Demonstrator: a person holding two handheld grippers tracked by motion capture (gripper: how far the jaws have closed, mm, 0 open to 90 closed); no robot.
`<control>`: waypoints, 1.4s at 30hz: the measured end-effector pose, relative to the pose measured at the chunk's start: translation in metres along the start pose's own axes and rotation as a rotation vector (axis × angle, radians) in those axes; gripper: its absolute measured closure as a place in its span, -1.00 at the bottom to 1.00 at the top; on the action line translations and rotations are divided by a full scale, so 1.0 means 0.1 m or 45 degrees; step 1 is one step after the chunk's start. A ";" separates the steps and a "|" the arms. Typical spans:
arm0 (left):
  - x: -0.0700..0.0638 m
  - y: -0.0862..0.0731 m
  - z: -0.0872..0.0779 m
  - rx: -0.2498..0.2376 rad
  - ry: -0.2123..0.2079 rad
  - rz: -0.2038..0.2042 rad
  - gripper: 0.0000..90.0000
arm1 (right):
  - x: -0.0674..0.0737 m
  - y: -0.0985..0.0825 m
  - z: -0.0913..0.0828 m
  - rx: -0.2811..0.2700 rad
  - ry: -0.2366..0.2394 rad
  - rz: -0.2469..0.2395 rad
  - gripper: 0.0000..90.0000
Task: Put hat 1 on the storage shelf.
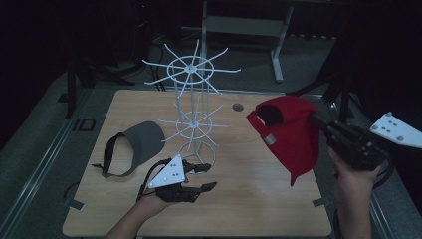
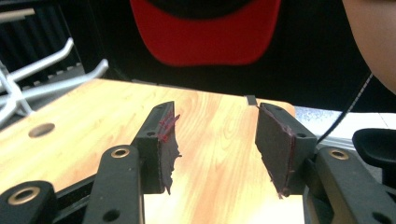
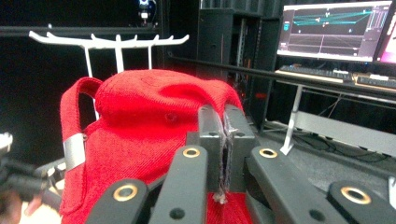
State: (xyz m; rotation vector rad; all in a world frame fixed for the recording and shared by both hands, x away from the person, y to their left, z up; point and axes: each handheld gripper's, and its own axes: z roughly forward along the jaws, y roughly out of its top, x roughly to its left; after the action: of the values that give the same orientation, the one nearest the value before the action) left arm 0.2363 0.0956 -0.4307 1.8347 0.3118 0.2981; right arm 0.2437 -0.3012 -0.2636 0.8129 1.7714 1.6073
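A red cap [image 1: 291,133] hangs in the air over the table's right side, brim down, held by my right gripper [image 1: 318,122], which is shut on the cap's crown [image 3: 154,121]. The pinched jaws of the right gripper [image 3: 225,126] press red fabric between them. A white wire rack [image 1: 193,99] with two tiers of spokes stands at the table's middle. A grey visor [image 1: 135,144] lies flat left of the rack. My left gripper [image 1: 205,177] rests low by the rack's base, open and empty [image 2: 215,140]; the cap's red brim [image 2: 205,32] shows beyond it.
The wooden table [image 1: 239,199] has a round cable hole [image 1: 238,107] behind the cap and tape marks at its front corners. A grey metal frame [image 1: 259,25] stands behind the table. A lit monitor [image 3: 334,30] shows in the right gripper view.
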 end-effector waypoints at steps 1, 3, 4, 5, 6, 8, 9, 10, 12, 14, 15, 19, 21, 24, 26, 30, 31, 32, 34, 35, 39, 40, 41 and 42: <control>0.00 -0.02 -0.01 -0.002 -0.001 -0.007 0.09 | -0.01 0.03 0.02 -0.007 -0.006 0.002 0.95; -0.01 -0.08 -0.02 -0.005 -0.002 -0.022 0.09 | -0.03 0.09 0.07 -0.016 -0.011 0.005 0.95; -0.02 -0.10 -0.02 -0.002 -0.004 -0.025 0.09 | -0.04 0.12 0.09 -0.021 -0.014 0.007 0.95; -0.03 -0.13 -0.02 0.000 0.000 -0.028 0.09 | -0.04 0.14 0.11 -0.024 -0.015 0.006 0.95; -0.03 -0.15 -0.02 0.004 0.002 -0.031 0.09 | -0.05 0.18 0.14 -0.026 -0.017 0.008 0.95; -0.04 -0.19 -0.02 0.010 0.002 -0.034 0.09 | -0.06 0.23 0.19 -0.036 -0.026 0.012 0.95; -0.04 -0.20 -0.02 0.007 -0.002 -0.039 0.09 | -0.07 0.26 0.22 -0.037 -0.028 0.012 0.95; -0.03 -0.21 -0.02 0.005 -0.003 -0.040 0.09 | -0.08 0.29 0.25 -0.042 -0.038 0.012 0.95; -0.04 -0.22 -0.03 -0.003 -0.001 -0.045 0.09 | -0.12 0.39 0.33 -0.056 -0.045 0.021 0.95; -0.03 -0.22 -0.04 -0.008 0.002 -0.045 0.09 | -0.16 0.43 0.38 -0.060 -0.052 0.026 0.95; -0.03 -0.22 -0.04 -0.009 0.001 -0.046 0.09 | -0.18 0.46 0.41 -0.067 -0.048 0.041 0.95; -0.02 -0.22 -0.04 -0.011 0.005 -0.045 0.09 | -0.20 0.57 0.55 -0.070 -0.080 0.038 0.95; -0.02 -0.22 -0.04 -0.015 0.003 -0.047 0.09 | -0.19 0.59 0.59 -0.066 -0.094 0.028 0.95; -0.01 -0.21 -0.05 -0.020 0.010 -0.047 0.09 | -0.16 0.63 0.72 -0.047 -0.106 0.013 0.95; 0.00 -0.21 -0.06 -0.022 0.010 -0.048 0.09 | -0.14 0.64 0.79 -0.035 -0.103 0.008 0.95; 0.00 -0.21 -0.07 -0.023 0.015 -0.048 0.09 | -0.10 0.61 0.87 -0.012 -0.089 0.001 0.95; 0.00 -0.21 -0.08 -0.028 0.016 -0.054 0.09 | -0.10 0.61 0.87 -0.012 -0.089 0.001 0.95; 0.00 -0.22 -0.08 -0.027 0.017 -0.056 0.09 | -0.09 0.57 0.90 -0.006 -0.073 0.007 0.95; 0.00 -0.22 -0.08 -0.028 0.017 -0.058 0.09 | -0.08 0.52 0.92 0.009 -0.069 -0.001 0.95; 0.00 -0.23 -0.08 -0.027 0.015 -0.058 0.09 | -0.08 0.52 0.92 0.009 -0.069 -0.001 0.95; 0.00 -0.24 -0.08 -0.022 0.015 -0.057 0.09 | -0.07 0.41 0.95 0.040 -0.048 0.001 0.95; 0.00 -0.24 -0.08 -0.022 0.016 -0.057 0.09 | -0.07 0.38 0.96 0.047 -0.039 -0.001 0.95; 0.00 -0.24 -0.08 -0.023 0.015 -0.060 0.09 | -0.06 0.32 0.97 0.059 -0.031 -0.006 0.95; 0.00 -0.24 -0.08 -0.021 0.016 -0.057 0.09 | -0.06 0.29 0.97 0.063 -0.025 -0.007 0.95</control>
State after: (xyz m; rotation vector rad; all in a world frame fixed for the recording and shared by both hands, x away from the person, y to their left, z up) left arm 0.2323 0.1096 -0.4517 1.8076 0.3578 0.2800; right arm 0.3238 -0.2431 -0.2421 0.8439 1.8043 1.5521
